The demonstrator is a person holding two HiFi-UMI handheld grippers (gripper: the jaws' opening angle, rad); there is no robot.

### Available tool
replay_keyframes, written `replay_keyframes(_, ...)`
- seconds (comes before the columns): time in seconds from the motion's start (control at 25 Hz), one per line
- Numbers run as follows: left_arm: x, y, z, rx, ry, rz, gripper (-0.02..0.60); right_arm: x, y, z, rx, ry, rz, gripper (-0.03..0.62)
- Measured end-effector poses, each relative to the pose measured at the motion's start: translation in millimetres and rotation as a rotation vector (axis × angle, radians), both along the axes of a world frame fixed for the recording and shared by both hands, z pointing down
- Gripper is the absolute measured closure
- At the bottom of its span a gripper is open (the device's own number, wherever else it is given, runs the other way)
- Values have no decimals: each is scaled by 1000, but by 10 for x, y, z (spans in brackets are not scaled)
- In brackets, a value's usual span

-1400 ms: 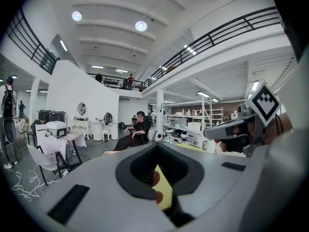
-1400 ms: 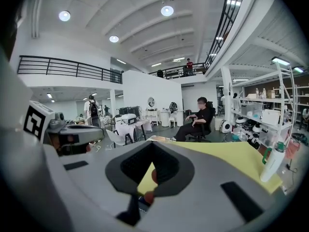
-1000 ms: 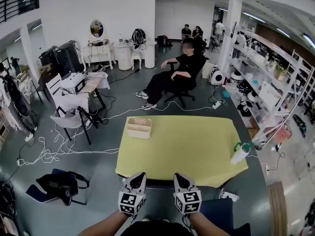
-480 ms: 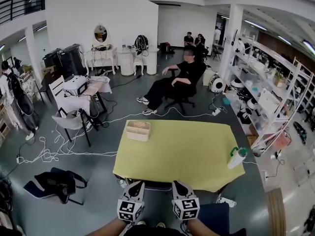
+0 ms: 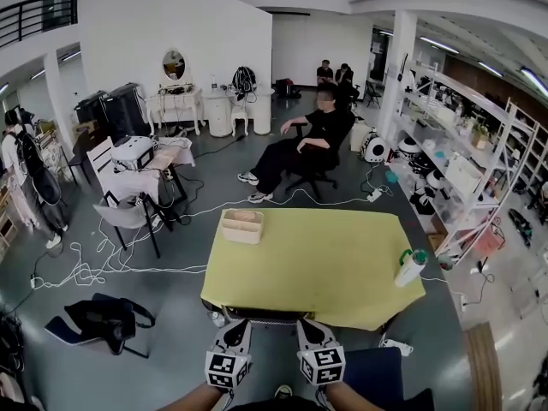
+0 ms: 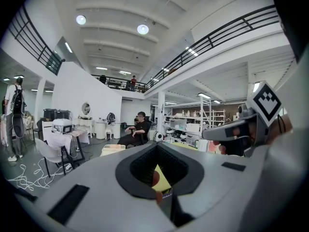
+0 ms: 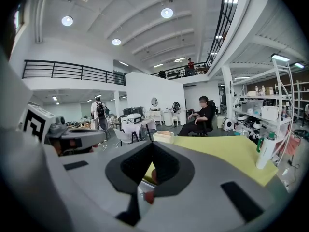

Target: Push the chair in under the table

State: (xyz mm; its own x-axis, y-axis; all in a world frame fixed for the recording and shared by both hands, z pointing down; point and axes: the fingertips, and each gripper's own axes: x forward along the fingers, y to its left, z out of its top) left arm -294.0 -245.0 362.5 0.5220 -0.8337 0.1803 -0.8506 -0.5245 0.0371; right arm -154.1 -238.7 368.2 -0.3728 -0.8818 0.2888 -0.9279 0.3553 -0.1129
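Chair (image 5: 265, 317) mostly hidden beneath the table (image 5: 317, 259), forearms (image 5: 187, 396) cut off by bottom edge, seated person (image 5: 310, 139) with face blurred

Head view steeply down over yellow table (image 5: 325, 264); both gripper views low, level across it.

Dead ahead at 12 o'clock I have a seated person (image 5: 304, 144) in black, legs stretched toward 9. Closer in, at 11, sits a cream bin (image 5: 242, 225). At 2 o'clock a white bottle (image 5: 410, 269) with a green cap stands upright. Shelving (image 5: 467, 165) loaded with gear runs from 1 round to 3. Cables (image 5: 90, 271) sprawl over the floor at 9, and a black bag (image 5: 101, 319) lies at 8. At 10 a standing person (image 5: 21, 174) wears a backpack. Far off at 11 I can see an oval mirror (image 5: 174, 63).
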Motion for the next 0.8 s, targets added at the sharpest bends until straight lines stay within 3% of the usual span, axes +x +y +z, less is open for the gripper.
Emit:
replay_keyframes(0.28,-339,515,-31,11,-25,53,572,-367,391,41,-25,-4,26,580)
replay_keyframes(0.8,-1219,1598,91,7,6,22,572,-1121,1456,113,-16,23,19,580)
